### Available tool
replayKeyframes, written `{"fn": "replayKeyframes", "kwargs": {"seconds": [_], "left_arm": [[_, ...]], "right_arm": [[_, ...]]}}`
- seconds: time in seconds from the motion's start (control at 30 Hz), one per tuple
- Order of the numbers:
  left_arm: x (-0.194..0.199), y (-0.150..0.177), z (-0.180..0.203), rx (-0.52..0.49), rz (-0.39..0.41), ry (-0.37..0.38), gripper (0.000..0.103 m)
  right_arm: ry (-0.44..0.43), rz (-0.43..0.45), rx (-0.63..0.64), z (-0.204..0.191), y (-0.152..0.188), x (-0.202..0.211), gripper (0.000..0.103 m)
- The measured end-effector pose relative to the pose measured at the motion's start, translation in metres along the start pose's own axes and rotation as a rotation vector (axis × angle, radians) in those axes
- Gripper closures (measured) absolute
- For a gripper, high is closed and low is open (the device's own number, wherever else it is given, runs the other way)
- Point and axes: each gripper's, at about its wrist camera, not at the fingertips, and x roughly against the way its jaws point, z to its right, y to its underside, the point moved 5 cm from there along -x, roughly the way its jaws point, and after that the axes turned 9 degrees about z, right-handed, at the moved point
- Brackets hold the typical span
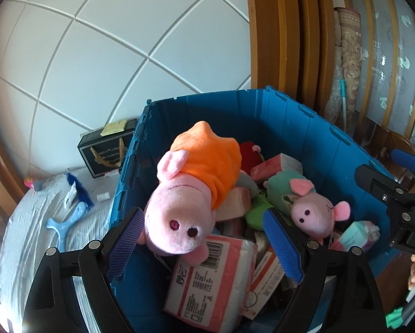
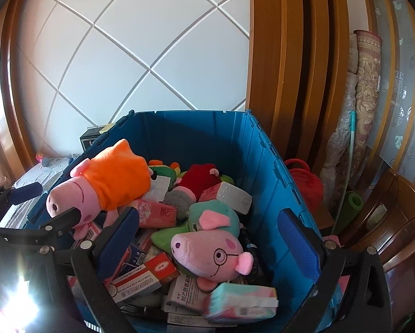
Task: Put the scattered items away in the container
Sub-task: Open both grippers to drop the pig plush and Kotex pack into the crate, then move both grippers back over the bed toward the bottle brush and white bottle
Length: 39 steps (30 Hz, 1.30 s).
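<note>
- The blue crate (image 2: 207, 144) stands open on the bed (image 1: 40, 222), heaped with plush toys, tissue packs and small boxes.
- An orange pig (image 1: 190, 183), pink with an orange dress, lies snout-down at the crate's left wall, on top of the pile.
- A glasses pig (image 2: 215, 247) in a teal top lies mid-crate, face up, beside a red plush (image 2: 204, 179).
- A pink tissue pack (image 1: 213, 280) lies under the orange pig's snout; a pastel pack (image 2: 243, 302) sits at the near edge.
- The left gripper (image 1: 204, 247) is spread over the crate, its pads either side of the orange pig's snout; contact unclear.
- The right gripper (image 2: 210, 249) is spread, holding nothing.
</note>
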Motion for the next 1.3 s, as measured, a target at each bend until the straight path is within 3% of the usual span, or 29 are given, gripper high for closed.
{"fn": "replayKeyframes", "kwargs": {"seconds": [0.2,0.3,0.57,0.8,1.03,1.3], "left_arm": [[0.029,0.015,-0.004,-0.004,0.036,-0.001,0.014],[0.048,0.022,-0.01,-0.004,0.064,-0.002,0.007],[0.084,0.037,-0.056,0.024,0.11,-0.009,0.002],[0.104,0.059,-0.133,0.055,0.114,-0.026,0.002],[0.115,0.098,-0.245,0.104,0.082,-0.103,0.001],[0.094,0.158,-0.346,0.193,-0.051,-0.168,0.001]], "right_arm": [[-0.007,0.006,-0.013,-0.009,0.018,0.025,0.001],[-0.004,0.012,-0.017,-0.019,0.023,0.037,0.0],[-0.039,0.017,-0.011,-0.076,0.028,0.054,0.0],[-0.059,0.038,0.016,-0.164,0.024,0.065,0.0],[-0.116,0.077,0.027,-0.275,0.025,0.072,0.0],[-0.192,-0.016,0.085,-0.37,0.05,0.038,0.0]]}}
